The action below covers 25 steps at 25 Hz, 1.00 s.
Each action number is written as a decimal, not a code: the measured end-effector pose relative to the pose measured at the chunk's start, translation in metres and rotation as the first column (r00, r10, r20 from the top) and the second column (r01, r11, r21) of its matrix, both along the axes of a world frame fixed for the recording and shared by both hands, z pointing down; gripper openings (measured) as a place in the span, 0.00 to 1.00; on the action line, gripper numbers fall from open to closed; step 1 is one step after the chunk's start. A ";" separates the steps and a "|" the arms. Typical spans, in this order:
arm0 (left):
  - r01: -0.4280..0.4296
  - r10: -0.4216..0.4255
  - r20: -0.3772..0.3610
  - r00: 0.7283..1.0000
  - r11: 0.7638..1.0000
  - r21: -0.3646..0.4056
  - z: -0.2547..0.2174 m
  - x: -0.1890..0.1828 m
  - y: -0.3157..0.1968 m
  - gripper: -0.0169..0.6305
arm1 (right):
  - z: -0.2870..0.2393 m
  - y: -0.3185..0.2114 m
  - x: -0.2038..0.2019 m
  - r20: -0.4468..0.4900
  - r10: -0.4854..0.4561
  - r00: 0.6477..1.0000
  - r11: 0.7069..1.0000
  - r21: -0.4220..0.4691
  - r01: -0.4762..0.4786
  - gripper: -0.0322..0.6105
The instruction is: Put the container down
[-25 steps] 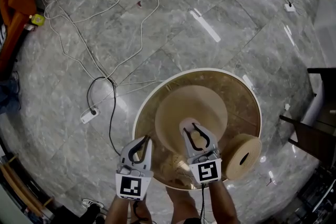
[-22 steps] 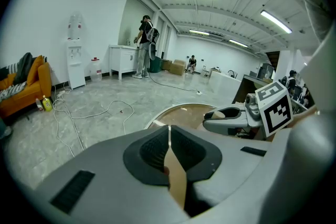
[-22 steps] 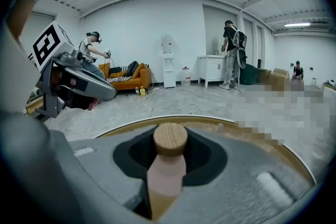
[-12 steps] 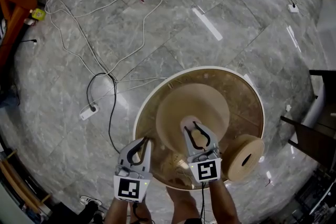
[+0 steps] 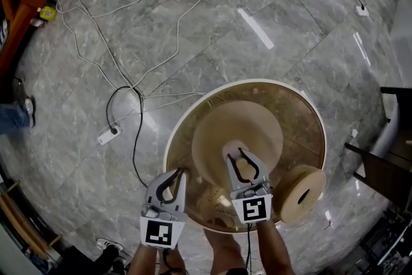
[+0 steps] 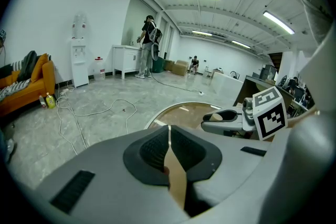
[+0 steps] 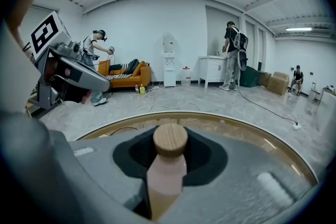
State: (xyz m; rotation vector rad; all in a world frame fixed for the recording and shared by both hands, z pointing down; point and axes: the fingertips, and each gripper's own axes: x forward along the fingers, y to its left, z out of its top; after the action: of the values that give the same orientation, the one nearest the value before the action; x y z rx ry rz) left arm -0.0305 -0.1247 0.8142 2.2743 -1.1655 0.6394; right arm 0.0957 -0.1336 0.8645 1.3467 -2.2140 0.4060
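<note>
The container (image 7: 170, 140) is a pale pink bottle with a round wooden cap. It stands upright between the jaws of my right gripper (image 7: 170, 161), which is shut on its body. In the head view the right gripper (image 5: 241, 154) holds the container (image 5: 237, 170) over the near part of the round glass table (image 5: 168, 145). My left gripper (image 5: 179, 172) hangs at the table's near left rim with its jaws shut and nothing held. In the left gripper view its pads (image 6: 155, 147) meet at the tips, and the right gripper (image 6: 227, 117) shows to the right.
A wooden spool-shaped stool (image 5: 298, 193) stands off the table's near right edge. White and black cables (image 5: 122, 90) and a power strip (image 5: 108, 134) lie on the marble floor to the left. A dark chair (image 5: 386, 164) is at the right. People stand far off by an orange sofa (image 7: 123, 75).
</note>
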 end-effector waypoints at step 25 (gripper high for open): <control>-0.048 0.048 -0.005 0.999 0.997 0.064 -0.059 0.006 0.006 0.07 | -0.069 0.000 0.009 0.074 0.083 0.994 0.993 0.074 -0.088 0.37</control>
State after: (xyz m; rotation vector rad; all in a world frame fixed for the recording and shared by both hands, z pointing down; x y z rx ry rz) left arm -0.0244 -0.1190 0.7550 2.3630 -1.1467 0.6209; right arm 0.1046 -0.1334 0.7955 1.4935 -2.2558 0.4089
